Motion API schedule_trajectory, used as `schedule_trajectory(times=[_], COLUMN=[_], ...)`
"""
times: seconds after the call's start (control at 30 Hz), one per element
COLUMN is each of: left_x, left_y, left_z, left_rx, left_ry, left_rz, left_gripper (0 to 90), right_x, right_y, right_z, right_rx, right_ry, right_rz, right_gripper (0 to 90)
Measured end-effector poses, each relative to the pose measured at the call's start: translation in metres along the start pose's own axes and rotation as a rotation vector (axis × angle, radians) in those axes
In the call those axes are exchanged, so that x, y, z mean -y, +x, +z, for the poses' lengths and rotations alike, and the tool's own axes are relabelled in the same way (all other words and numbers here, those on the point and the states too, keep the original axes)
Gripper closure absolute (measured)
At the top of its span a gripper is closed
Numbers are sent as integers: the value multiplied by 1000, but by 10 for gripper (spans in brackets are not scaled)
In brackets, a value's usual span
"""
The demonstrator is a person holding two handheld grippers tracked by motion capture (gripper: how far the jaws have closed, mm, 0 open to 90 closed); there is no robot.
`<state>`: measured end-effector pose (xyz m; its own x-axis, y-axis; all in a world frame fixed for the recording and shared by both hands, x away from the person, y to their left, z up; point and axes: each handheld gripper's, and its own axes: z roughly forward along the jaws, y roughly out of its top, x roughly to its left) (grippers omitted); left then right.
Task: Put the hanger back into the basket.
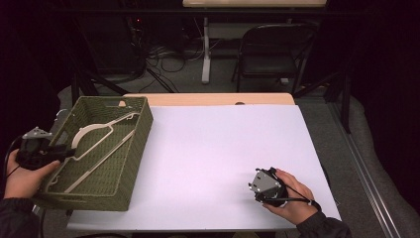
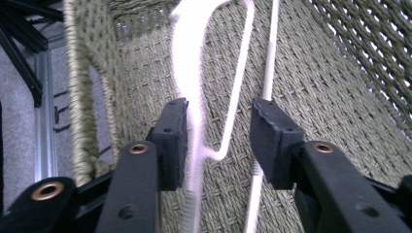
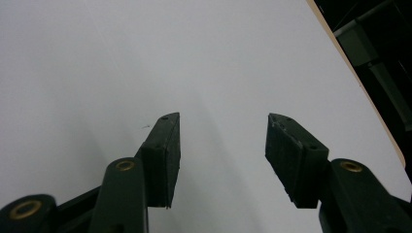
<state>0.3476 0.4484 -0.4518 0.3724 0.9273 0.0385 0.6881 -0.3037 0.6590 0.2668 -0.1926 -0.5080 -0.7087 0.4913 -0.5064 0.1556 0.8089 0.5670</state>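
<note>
A white plastic clothes hanger (image 1: 99, 146) lies slanted inside an olive woven basket (image 1: 141, 124) on the table's left side. My left gripper (image 1: 67, 148) reaches over the basket's left rim, held by a hand. In the left gripper view its jaws (image 2: 218, 141) stand apart around the hanger (image 2: 189, 73): the thick white arm runs just beside the left pad, a thin bar passes near the right pad, and neither pad presses on it. My right gripper (image 1: 258, 188) rests low over the white table near its front right; its jaws (image 3: 221, 150) stand open with nothing between them.
The white table top (image 1: 223, 144) stretches between the basket and the right hand. Its right edge (image 3: 350, 68) runs close beside the right gripper. Behind the table stand a folding chair (image 1: 270, 54), a desk leg and cables on the floor.
</note>
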Motion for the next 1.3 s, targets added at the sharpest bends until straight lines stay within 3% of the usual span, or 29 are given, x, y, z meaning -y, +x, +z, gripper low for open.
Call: schedule_trajectory(times=[0.4,0.53,0.6,0.63,0.87,1.03,1.07,1.13,1.2,1.3], left_x=[6,7,6,6,-1,-13,-19,-21,-29,-33], left_y=[3,1,-1,-3,-20,-44,-57,-62,-84,-106], left_z=[-5,-8,-11,-14,-28,-42,-47,-49,-54,-56], left_rx=[-11,1,11,18,47,66,77,84,137,167], left_ry=[-15,-43,-54,-65,-116,-153,-164,-169,-198,-216], left_rz=[-18,-25,-28,-27,-11,24,43,50,78,120], left_gripper=[493,486,487,486,468,436,428,407,389,378], right_x=[-1,-2,-3,-2,-2,-3,-3,-3,-1,3], right_y=[-1,0,-1,-1,-3,-5,-5,-6,-6,-4], right_z=[1,1,-2,0,-5,-10,-10,-11,-12,-13], right_rx=[-5,-7,-9,-8,-7,-5,-7,-4,-11,-13], right_ry=[-15,-17,14,-19,-27,-34,-43,-40,-30,-32], right_rz=[5,7,5,13,30,49,58,61,81,111], right_gripper=[456,446,445,444,439,434,430,428,417,406])
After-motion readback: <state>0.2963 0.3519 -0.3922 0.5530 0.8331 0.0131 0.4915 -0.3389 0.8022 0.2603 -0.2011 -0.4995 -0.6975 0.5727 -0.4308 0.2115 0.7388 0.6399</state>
